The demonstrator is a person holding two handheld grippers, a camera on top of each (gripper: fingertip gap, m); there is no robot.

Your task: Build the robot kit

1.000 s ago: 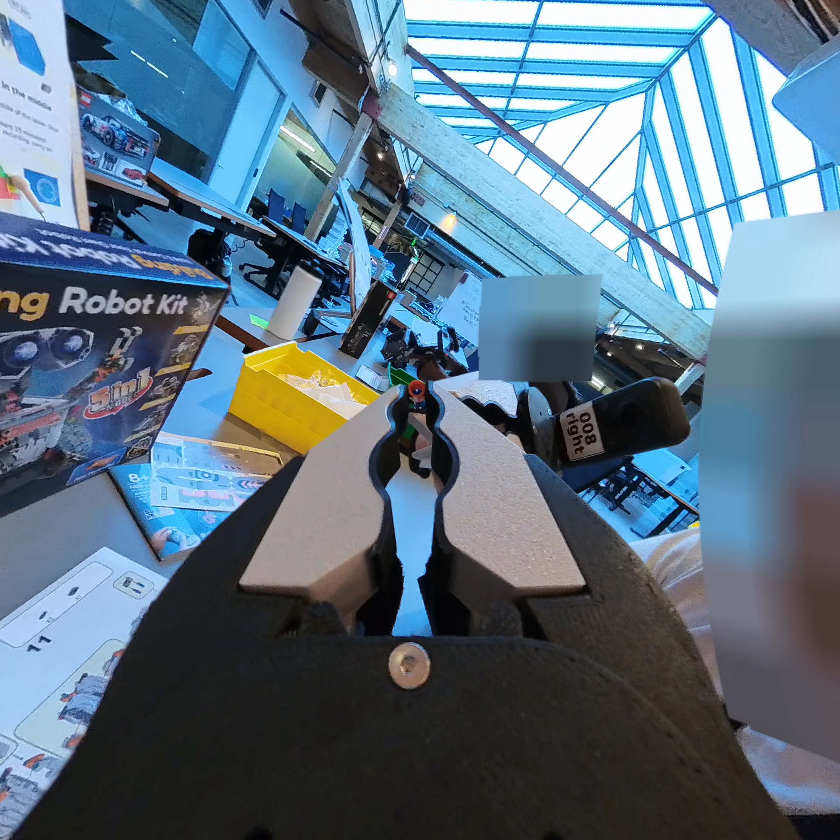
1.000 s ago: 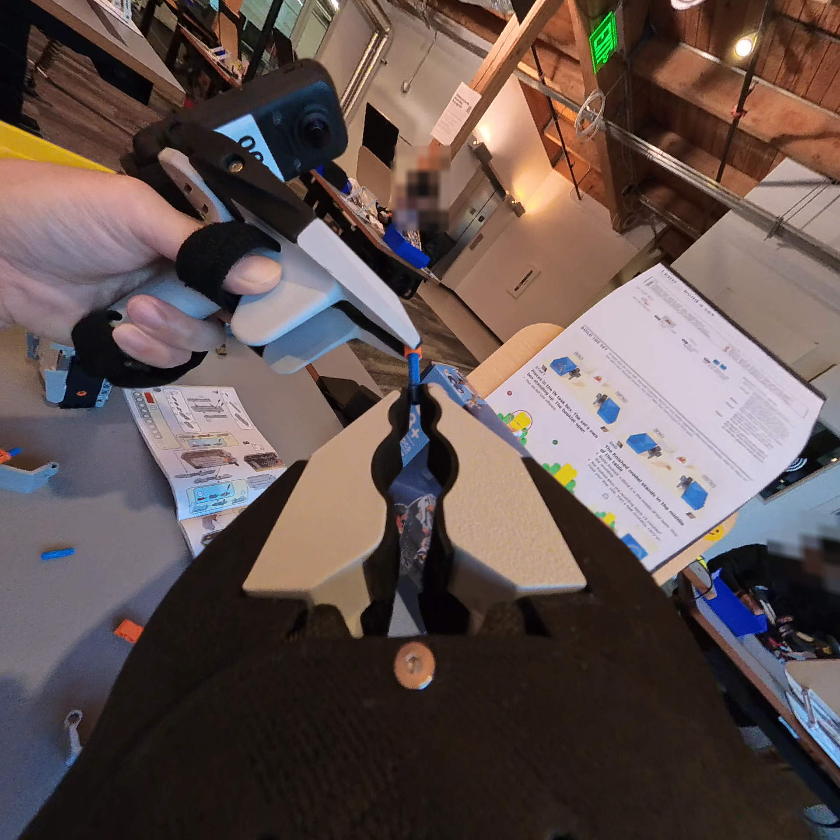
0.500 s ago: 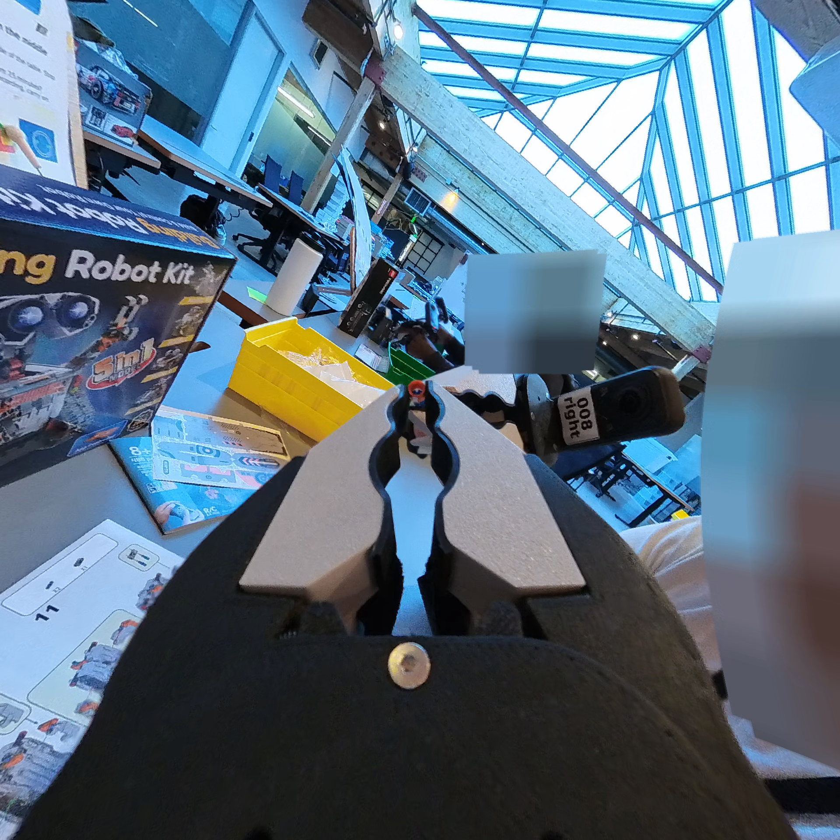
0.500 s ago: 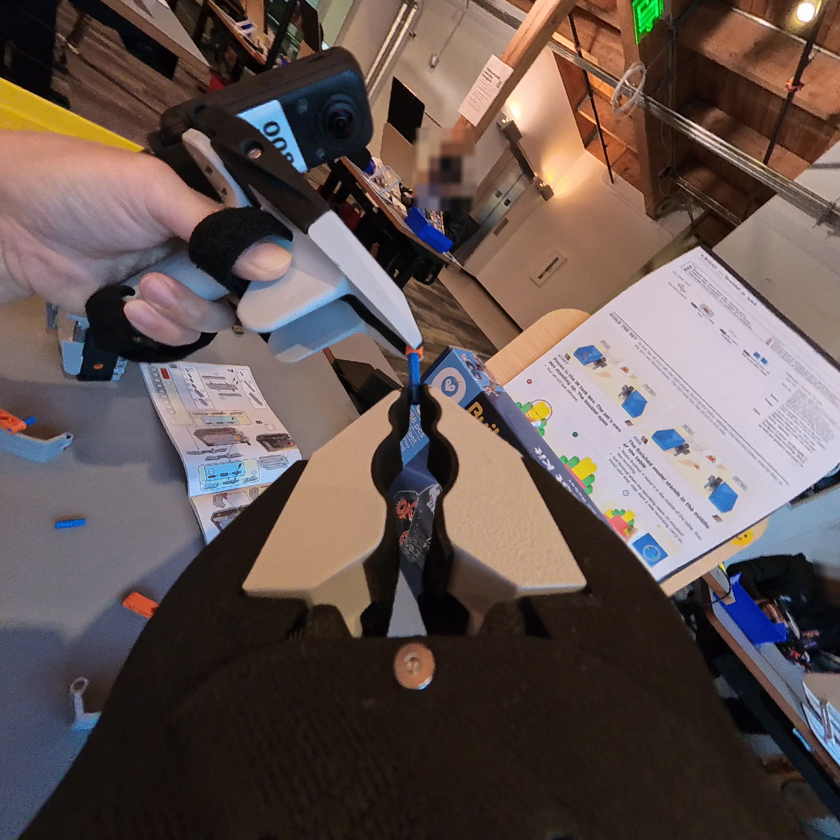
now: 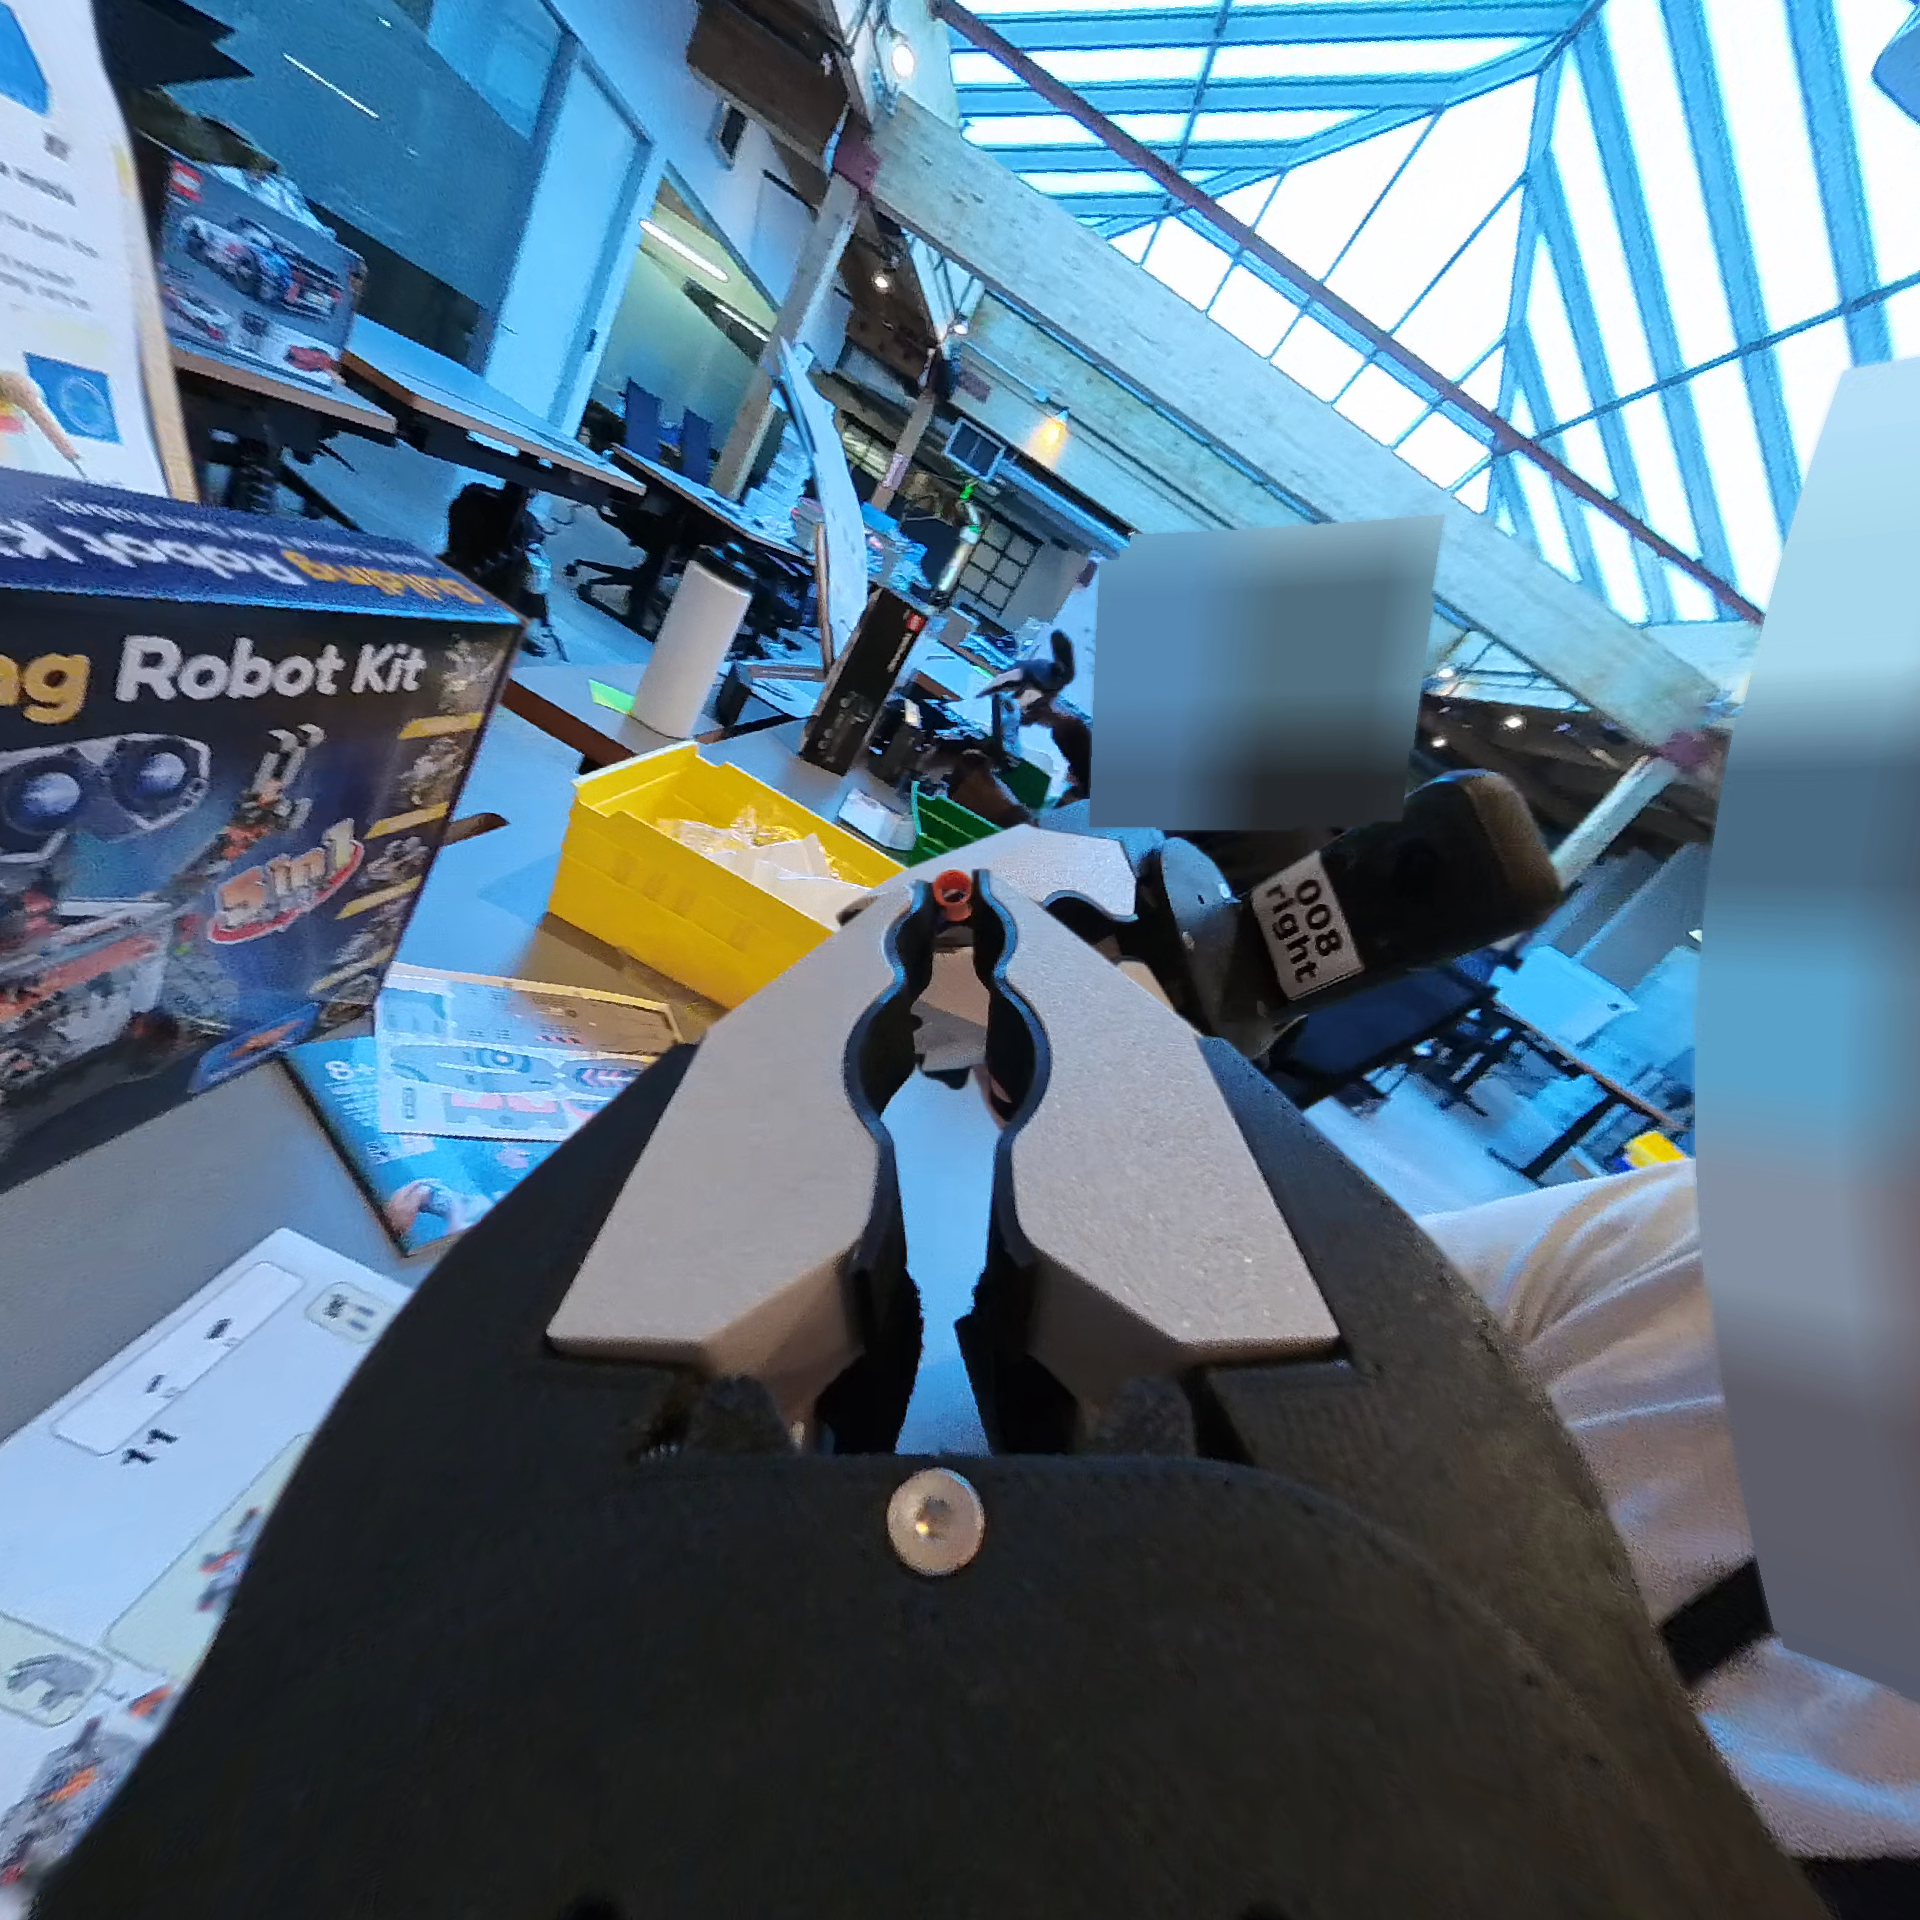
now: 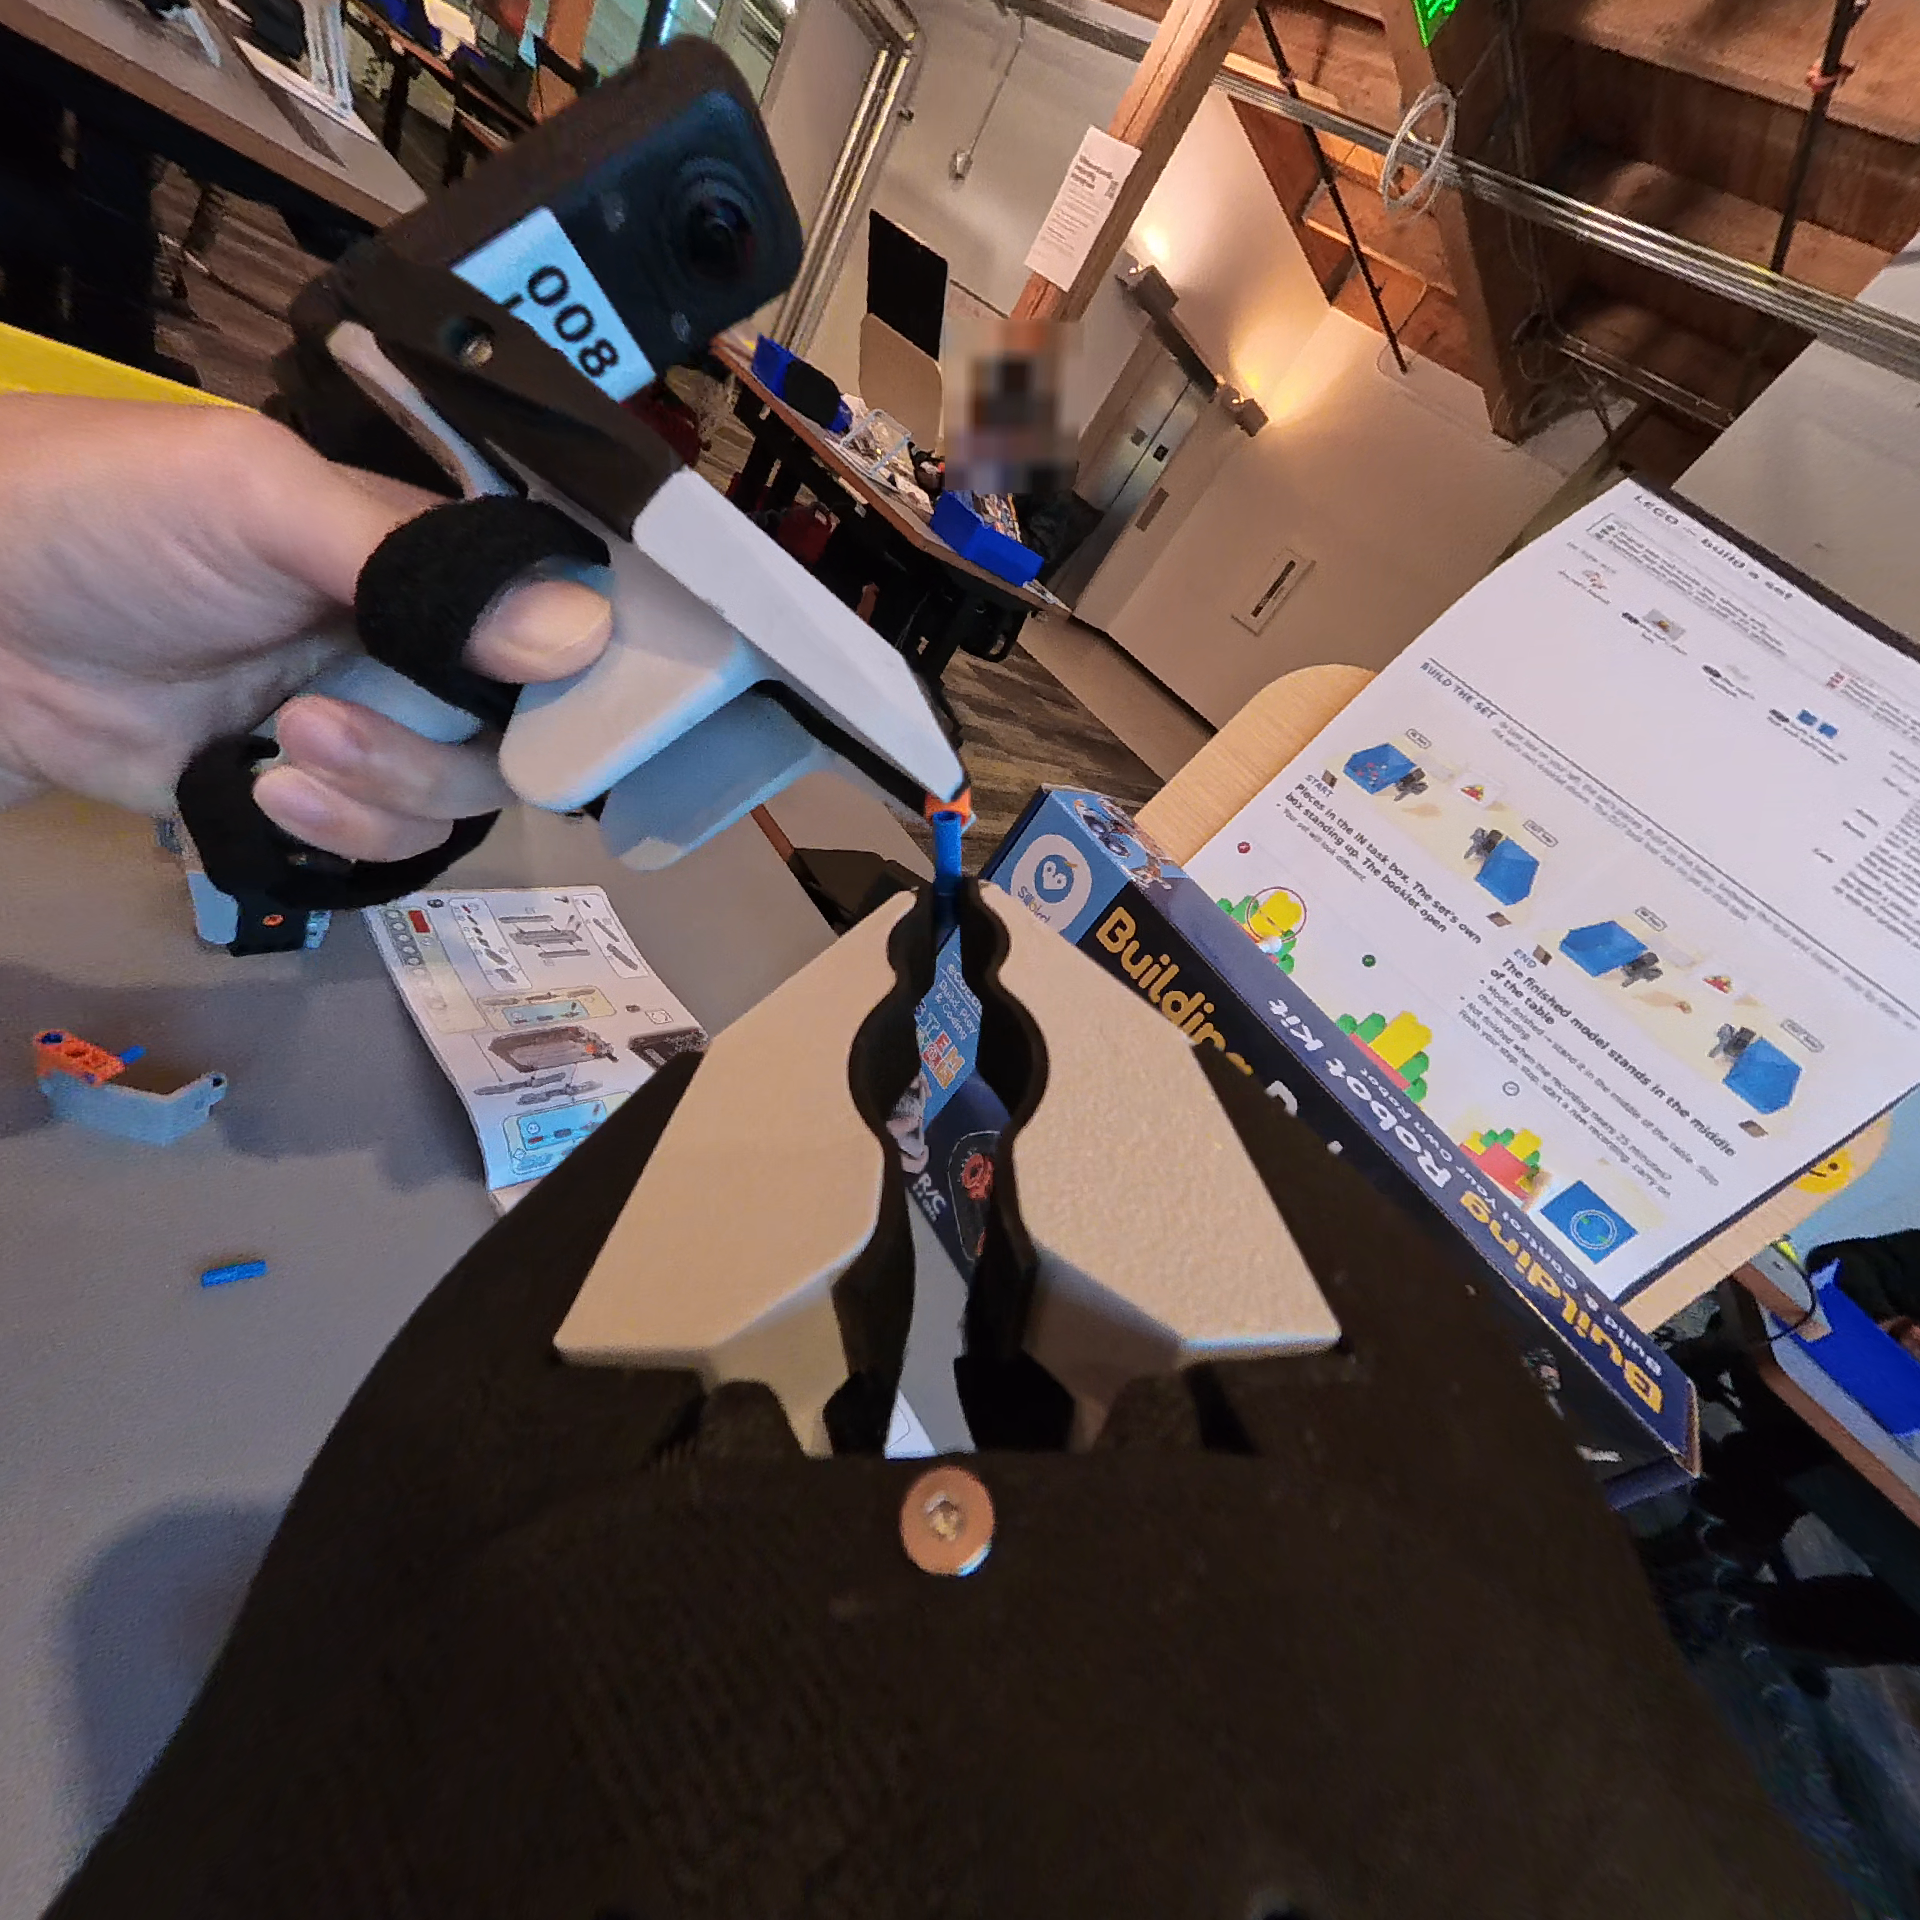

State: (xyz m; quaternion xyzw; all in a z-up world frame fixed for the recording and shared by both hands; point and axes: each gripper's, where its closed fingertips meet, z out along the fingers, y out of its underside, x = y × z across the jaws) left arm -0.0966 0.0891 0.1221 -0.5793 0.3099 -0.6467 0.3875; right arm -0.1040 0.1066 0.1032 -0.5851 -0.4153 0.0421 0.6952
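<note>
Meanwhile our left gripper (image 5: 951, 902) still pinches an orange piece (image 5: 950, 889), our right gripper (image 6: 945, 902) a blue pin (image 6: 945, 854); both have drawn closer, tips touching.

Orange peg (image 5: 950, 891), blue pin (image 6: 945, 854), yellow bin (image 5: 665, 883)

- You are in a big open workshop or maker space, under a glass skylight roof (image 5: 1455, 208) carried on heavy timber beams (image 5: 1195, 343).
- Your bench (image 6: 260, 1403) holds a toy robot kit box (image 5: 208, 790), building booklets (image 6: 530, 1018), loose plastic parts (image 6: 234, 1273) and a yellow parts bin (image 5: 675, 883).
- Behind you stand rows of other work tables (image 5: 499, 426) with office chairs (image 5: 634, 530).
</note>
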